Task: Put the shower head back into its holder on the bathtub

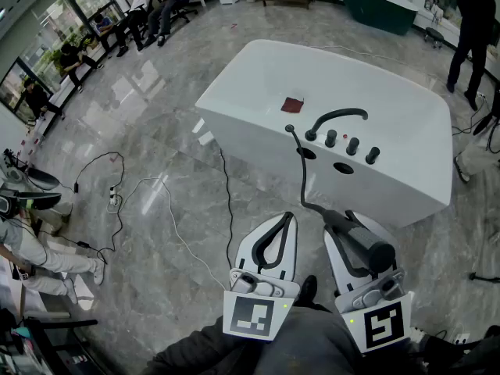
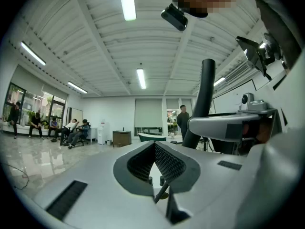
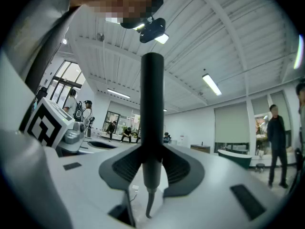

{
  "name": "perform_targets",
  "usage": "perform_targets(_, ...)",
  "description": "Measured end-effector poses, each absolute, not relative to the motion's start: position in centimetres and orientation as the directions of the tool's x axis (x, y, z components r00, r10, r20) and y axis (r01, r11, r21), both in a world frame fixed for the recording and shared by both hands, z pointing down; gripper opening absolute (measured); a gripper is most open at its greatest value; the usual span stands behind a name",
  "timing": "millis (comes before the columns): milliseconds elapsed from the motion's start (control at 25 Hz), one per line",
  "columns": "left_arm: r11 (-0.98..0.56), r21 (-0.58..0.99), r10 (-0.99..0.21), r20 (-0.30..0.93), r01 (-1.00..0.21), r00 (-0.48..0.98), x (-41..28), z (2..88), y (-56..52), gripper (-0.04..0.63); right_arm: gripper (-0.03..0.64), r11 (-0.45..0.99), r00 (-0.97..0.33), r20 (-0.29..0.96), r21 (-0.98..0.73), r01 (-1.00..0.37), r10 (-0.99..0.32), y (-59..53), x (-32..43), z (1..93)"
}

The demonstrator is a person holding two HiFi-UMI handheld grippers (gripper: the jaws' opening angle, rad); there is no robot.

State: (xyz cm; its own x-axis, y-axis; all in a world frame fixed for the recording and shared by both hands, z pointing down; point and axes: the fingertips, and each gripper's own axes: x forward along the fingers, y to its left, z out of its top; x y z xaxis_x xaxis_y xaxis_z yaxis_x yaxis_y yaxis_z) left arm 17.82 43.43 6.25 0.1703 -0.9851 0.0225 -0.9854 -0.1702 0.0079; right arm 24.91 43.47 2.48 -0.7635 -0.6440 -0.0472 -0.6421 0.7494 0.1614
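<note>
Head view puts the white bathtub (image 1: pixel 234 123) in the upper right of the frame. A black spout (image 1: pixel 340 117) and three knobs (image 1: pixel 352 144) sit on its deck, with two dark openings (image 1: pixel 343 167) below them. One of these is probably the holder, but I cannot tell which.

The shower head (image 1: pixel 367 244) is not seated. It lies at lower right, gripped by the right tongs (image 1: pixel 337 226), which are closed on its black handle close to the end where the hose (image 1: pixel 301 174) joins. The hose runs up the frame from there to the tub deck. The left tongs (image 1: pixel 286 219), at lower centre, are closed and hold nothing.

The shower head looks like a stiff, smooth, matte cylinder and is probably fairly light. Its round body could twist or slip between the pads, so a firm squeeze across the handle suits it. The hose is flexible and will likely tug or spring sideways as the head is moved toward the deck. The present hold is near the hose end, so it may have to shift higher to let that end enter an opening.

No brand or lettering can be read. The only markings are the black-and-white square patterns on each marker cube (image 1: pixel 251 315).
</note>
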Motion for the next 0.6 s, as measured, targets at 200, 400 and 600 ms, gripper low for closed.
perform_targets(200, -0.163, -0.002, -0.986, 0.026, -0.987, 0.163, 19.2, 6.3, 42.4, 0.003, 0.141, 0.759, -0.773, -0.047, 0.162, -0.631, -0.633, 42.5, 26.2, 2.4)
perform_targets(400, -0.121, -0.010, -0.992, 0.021, -0.993, 0.121, 19.3, 6.2, 42.1, 0.003, 0.141, 0.778, -0.792, -0.049, 0.159, -0.608, -0.608, 41.8, 26.7, 2.3)
perform_targets(600, -0.077, 0.000, -0.996, 0.043, -0.997, 0.077, 19.0, 7.3, 41.9, 0.003, 0.141, 0.804, -0.817, -0.061, 0.146, -0.576, -0.574, 41.1, 26.4, 2.4)
